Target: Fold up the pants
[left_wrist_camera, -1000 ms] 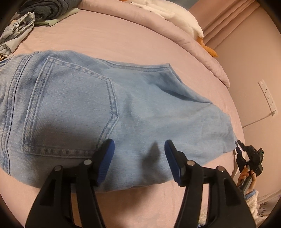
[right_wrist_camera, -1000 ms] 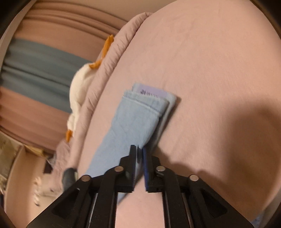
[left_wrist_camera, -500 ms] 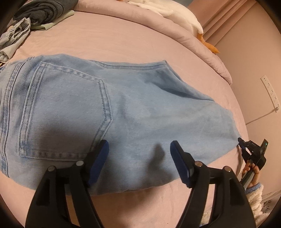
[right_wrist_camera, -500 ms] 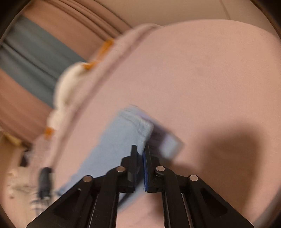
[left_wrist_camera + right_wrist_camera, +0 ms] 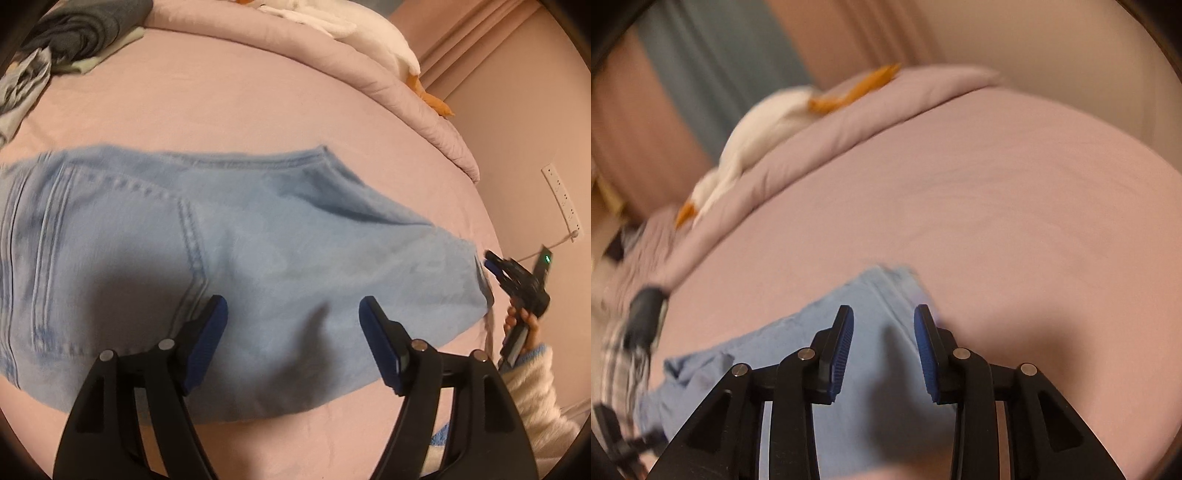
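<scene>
Jaws spread and holding nothing, the left gripper (image 5: 293, 325) and right gripper (image 5: 883, 332) hover above light-blue jeans (image 5: 229, 266) lying flat on a pink bed (image 5: 236, 110), bare sheet beyond their far edge; only the left view shows piled clothes (image 5: 70, 33) far left.

Pink bed (image 5: 258, 110) beneath pink wall (image 5: 517, 129), striped curtains (image 5: 701, 66).

Left wrist cam close above the jeans (image 5: 277, 258), facing across the bed (image 5: 221, 103); right wrist cam low at the opposite end. Shared: jeans, bed, goose plush (image 5: 757, 136).
</scene>
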Action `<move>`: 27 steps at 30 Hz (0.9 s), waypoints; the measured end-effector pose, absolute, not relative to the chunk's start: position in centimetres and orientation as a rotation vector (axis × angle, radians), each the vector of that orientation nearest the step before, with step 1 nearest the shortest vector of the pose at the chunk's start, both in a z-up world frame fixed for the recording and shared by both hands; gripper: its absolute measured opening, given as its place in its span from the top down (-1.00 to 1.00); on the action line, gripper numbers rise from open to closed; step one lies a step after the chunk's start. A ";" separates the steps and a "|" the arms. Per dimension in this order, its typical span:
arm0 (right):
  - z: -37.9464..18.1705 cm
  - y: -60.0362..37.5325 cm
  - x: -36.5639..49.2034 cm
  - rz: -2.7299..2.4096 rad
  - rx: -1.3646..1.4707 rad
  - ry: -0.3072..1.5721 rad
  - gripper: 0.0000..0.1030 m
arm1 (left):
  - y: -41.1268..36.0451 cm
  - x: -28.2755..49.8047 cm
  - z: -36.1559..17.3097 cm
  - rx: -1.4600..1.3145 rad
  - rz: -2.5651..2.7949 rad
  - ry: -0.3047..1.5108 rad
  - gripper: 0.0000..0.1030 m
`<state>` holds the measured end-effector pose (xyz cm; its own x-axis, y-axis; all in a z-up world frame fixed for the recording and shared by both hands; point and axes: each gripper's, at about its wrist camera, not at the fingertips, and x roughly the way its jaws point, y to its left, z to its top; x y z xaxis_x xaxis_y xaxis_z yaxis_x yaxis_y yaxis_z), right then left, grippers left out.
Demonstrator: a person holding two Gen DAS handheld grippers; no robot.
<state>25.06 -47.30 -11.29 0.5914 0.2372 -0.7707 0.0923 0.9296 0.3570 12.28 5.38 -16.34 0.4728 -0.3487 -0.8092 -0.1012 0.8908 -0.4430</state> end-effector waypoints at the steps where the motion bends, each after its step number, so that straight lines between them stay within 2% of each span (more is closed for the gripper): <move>1: -11.7 -47.0 26.2 0.113 0.370 0.972 0.34 | 5.2 12.6 -16.2 -0.463 -0.157 1.074 -0.43; 10: -14.1 -45.4 30.5 0.222 0.166 1.103 0.32 | 4.1 17.2 -15.7 -0.472 -0.171 1.064 -0.43; 12: -14.1 -45.4 30.3 0.238 0.138 1.100 0.72 | 3.7 18.4 -16.1 -0.478 -0.190 1.082 -0.43; 18: -13.3 -45.7 28.4 0.210 0.190 1.027 0.79 | 1.8 22.1 -17.2 -0.417 -0.183 1.132 -0.38; 21: -10.9 -46.5 27.2 0.143 0.210 0.922 0.82 | 0.9 23.7 -17.7 -0.350 -0.145 1.086 -0.24; 23: -9.0 -46.9 26.6 0.120 0.211 0.853 0.83 | 0.7 24.8 -18.4 -0.346 -0.117 1.071 -0.23; 25: -8.6 -46.6 26.4 0.102 0.172 0.846 0.83 | 0.6 25.8 -19.1 -0.353 -0.091 1.060 -0.29; 26: -9.1 -46.1 26.8 0.070 0.131 0.859 0.83 | 0.6 26.1 -19.1 -0.362 -0.089 1.050 -0.41; 27: -10.0 -45.7 27.3 0.042 0.094 0.883 0.83 | 0.7 26.1 -19.0 -0.378 -0.093 1.044 -0.45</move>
